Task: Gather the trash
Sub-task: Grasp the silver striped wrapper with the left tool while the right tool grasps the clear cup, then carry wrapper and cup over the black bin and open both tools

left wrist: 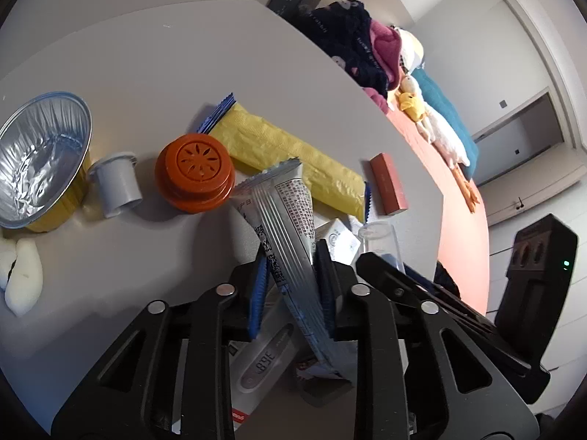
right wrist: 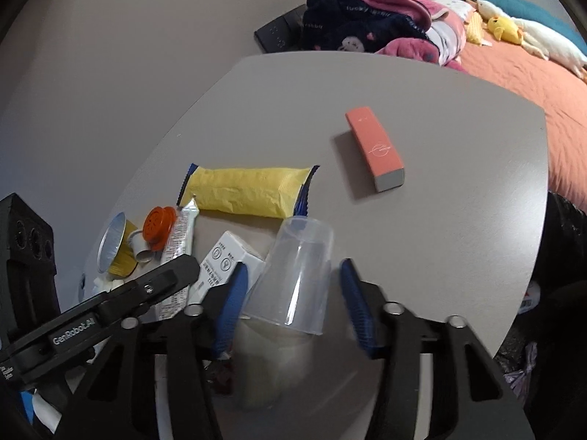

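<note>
My left gripper (left wrist: 291, 256) is shut on a silver printed wrapper (left wrist: 282, 220) and holds it above the grey table (left wrist: 146, 73). My right gripper (right wrist: 290, 271) is open, its blue pads either side of a clear plastic cup (right wrist: 293, 275) lying tilted on the table (right wrist: 458, 220); contact is not clear. A yellow snack bag (left wrist: 286, 154) (right wrist: 245, 190), an orange round lid (left wrist: 194, 172) (right wrist: 157, 225), a foil cup (left wrist: 40, 157) (right wrist: 113, 245) and a small grey cap (left wrist: 117, 183) lie on the table.
A salmon box (right wrist: 374, 150) (left wrist: 389, 183) lies to the right. A white carton (right wrist: 227, 264) and a thermometer (left wrist: 264, 359) lie near the grippers. A bed with clothes (right wrist: 367, 18) and plush toys (right wrist: 506, 29) stands beyond the table. White crumpled bits (left wrist: 22, 278) lie at left.
</note>
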### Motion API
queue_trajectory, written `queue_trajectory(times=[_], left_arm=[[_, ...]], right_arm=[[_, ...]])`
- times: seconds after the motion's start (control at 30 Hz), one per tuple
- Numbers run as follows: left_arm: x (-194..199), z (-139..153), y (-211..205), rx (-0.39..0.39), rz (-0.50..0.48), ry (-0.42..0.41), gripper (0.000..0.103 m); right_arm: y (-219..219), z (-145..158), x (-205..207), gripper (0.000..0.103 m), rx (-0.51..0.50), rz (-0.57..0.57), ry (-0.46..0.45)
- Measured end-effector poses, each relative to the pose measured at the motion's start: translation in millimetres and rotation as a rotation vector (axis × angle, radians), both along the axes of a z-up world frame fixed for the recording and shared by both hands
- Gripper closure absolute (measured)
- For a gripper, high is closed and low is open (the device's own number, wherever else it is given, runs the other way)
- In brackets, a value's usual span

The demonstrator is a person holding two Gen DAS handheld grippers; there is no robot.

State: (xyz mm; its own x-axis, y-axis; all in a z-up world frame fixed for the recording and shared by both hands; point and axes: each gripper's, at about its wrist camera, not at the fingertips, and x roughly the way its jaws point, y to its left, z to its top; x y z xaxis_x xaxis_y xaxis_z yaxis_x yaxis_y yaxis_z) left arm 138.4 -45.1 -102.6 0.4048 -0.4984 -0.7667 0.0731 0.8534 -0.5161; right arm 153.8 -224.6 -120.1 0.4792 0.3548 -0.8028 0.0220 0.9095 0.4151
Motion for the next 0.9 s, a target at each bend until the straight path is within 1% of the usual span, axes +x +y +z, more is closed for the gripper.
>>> queue_trajectory(times=[0.07,0.23,0.53,0.63,0.9], left_arm=[[-1,3,-1,0.001,-0.002,-0.013,0.082],[-6,14,1,0.008,0.002,-0.051,0.083],[-16,44,2,0.000,0.009,-0.117,0.083],[-20,53,-3,0.015,0.003,-0.136,0.084],[-37,73,-21,0.026,-0.047,-0.192,0.083]], right_arm=[[-3,0,0,0.062,0.013,-0.007,0.001],[-11,6,-2,0.062,0.024,-0.030,-0.019],[-20,42,-19,0.062,0.023,-0.030,-0.093],[-24,54,-28,0.062,0.016,-0.030,-0.116],[-41,81,-52,0.062,0.005,-0.045,-0.172]])
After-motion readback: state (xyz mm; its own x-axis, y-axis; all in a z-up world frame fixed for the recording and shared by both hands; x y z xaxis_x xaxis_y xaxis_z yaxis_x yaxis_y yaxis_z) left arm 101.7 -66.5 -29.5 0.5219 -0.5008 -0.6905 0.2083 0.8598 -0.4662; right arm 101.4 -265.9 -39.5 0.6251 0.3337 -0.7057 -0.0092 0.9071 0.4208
